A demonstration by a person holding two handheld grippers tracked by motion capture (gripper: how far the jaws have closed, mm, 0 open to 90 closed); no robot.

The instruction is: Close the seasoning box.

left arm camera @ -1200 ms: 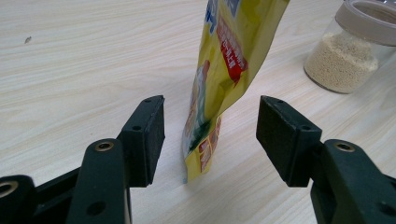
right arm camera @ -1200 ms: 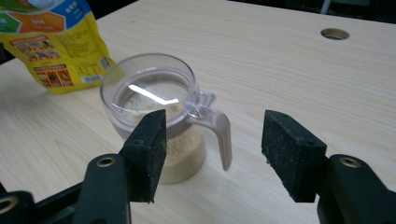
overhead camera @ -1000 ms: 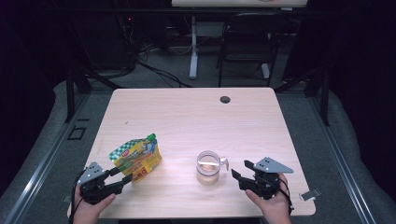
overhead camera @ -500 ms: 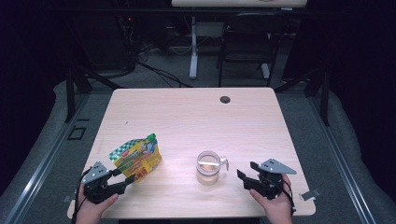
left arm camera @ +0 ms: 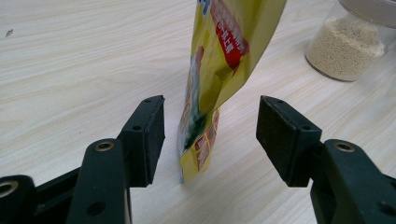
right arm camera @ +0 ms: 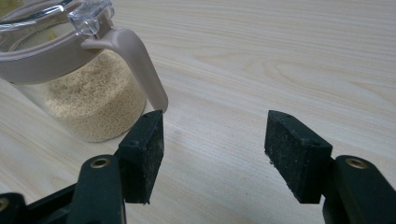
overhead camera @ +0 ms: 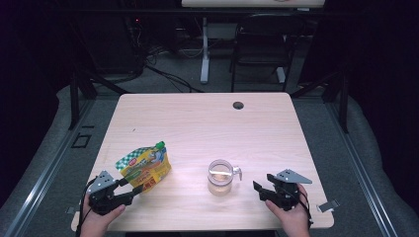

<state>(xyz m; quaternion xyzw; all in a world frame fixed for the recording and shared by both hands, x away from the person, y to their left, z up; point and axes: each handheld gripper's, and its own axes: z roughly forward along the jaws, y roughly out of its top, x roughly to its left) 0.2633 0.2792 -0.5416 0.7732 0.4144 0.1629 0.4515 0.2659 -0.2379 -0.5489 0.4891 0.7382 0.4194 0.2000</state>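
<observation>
While my left gripper [left arm camera: 210,135] is spread around the standing pouch [left arm camera: 219,70] (right gripper [right arm camera: 212,154] spread beside the jar [right arm camera: 79,79] on the worktop [overhead camera: 197,123]), a skewed squeeze could topple it.

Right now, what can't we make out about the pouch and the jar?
- Pouch: top cut off by the upper edge in the left gripper view; print too small to read in the high view.
- Jar: left part cut off by the frame edge in the right gripper view; lid detail too small in the high view.
</observation>
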